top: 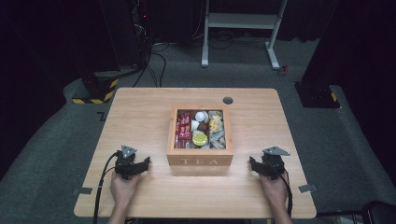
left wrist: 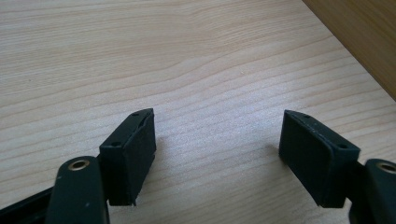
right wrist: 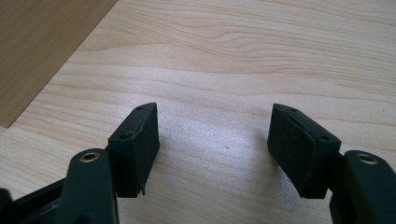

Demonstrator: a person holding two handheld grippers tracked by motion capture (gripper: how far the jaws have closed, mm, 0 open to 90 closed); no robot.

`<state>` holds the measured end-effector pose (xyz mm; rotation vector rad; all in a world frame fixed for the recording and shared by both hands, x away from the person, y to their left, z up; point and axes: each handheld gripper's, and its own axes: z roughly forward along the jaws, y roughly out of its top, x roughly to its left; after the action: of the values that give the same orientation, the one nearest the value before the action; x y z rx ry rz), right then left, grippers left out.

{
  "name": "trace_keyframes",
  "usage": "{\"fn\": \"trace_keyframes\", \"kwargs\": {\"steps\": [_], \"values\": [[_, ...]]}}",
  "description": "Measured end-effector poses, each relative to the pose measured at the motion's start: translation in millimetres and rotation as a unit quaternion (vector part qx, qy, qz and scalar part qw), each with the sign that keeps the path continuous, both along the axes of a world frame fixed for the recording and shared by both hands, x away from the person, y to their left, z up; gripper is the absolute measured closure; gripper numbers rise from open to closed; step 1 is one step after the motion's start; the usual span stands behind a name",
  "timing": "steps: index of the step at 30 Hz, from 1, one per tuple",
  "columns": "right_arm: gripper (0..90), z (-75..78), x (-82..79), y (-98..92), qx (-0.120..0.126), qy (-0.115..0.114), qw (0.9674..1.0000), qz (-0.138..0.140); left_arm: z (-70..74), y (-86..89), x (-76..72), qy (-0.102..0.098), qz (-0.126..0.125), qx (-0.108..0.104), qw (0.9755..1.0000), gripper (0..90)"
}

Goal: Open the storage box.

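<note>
Resting: both grippers on the table [top: 140, 100], one at each side of the tea box [top: 200, 161], lower half of the high view.
Left hand [top: 123, 186]: enters from bottom edge, lower left of centre; forearm near vertical in frame, wrist straight, palm wrapped round the grip from behind.
Left gripper [top: 147, 162]: just left of the box front, near it but apart; tips angled toward upper right. Jaws spread wide, nothing between, bare wood in the gap [left wrist: 217, 144].
Right hand [top: 275, 189]: enters from bottom edge, lower right; forearm leaning slightly left, wrist straight.
Right gripper [top: 251, 163]: just right of the box front, apart from it; tips angled toward upper left. Jaws spread wide, nothing between [right wrist: 212, 149].
Tea box: centre of table, lid off or open, "TEA" on front face; three columns inside holding red packets [top: 183, 127], white pods [top: 201, 115], a yellow-topped cup [top: 200, 138], pale wrapped sachets [top: 217, 135].
Box wall: upper right corner of left gripper view, upper left corner of right gripper view.
</note>
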<state>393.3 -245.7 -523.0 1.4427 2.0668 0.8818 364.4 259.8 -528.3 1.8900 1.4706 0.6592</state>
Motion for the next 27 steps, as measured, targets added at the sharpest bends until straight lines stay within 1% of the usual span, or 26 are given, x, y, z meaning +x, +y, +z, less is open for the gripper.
{"fn": "trace_keyframes", "kwargs": {"steps": [15, 19, 20, 21, 24, 26, 27], "values": [[33.9, 0.1, 0.0, 0.1, 0.000, 0.001, 1.0000, -0.001, 0.1, 1.1, 0.7, -0.001, -0.001, 0.000, 1.0000, 28.3], [33.9, 0.1, 0.0, 0.1, 0.001, 0.000, 1.0000, -0.001, 0.9, 2.7, 0.2, 0.001, -0.003, -0.001, 1.0000, 32.7], [33.9, 0.2, 0.0, 0.1, 0.000, 0.001, 1.0000, -0.001, 1.6, 3.5, 0.1, 0.002, -0.002, 0.002, 1.0000, 32.7], [33.9, 0.2, 0.0, 0.1, 0.000, 0.001, 1.0000, -0.001, 2.4, 4.1, -0.4, 0.006, 0.000, -0.003, 1.0000, 34.5], [33.9, 0.1, 0.0, 0.1, 0.000, 0.000, 1.0000, -0.001, 3.3, 5.5, -0.8, 0.008, -0.002, -0.003, 1.0000, 35.3], [33.9, 0.2, 0.0, 0.1, 0.000, 0.001, 1.0000, -0.001, 4.2, 4.8, -2.3, 0.005, -0.008, -0.002, 1.0000, 36.6], [33.9, 0.2, 0.0, 0.1, 0.000, 0.001, 1.0000, -0.001, 4.7, 2.6, -3.9, 0.000, -0.014, -0.007, 0.9999, 38.1]]}}
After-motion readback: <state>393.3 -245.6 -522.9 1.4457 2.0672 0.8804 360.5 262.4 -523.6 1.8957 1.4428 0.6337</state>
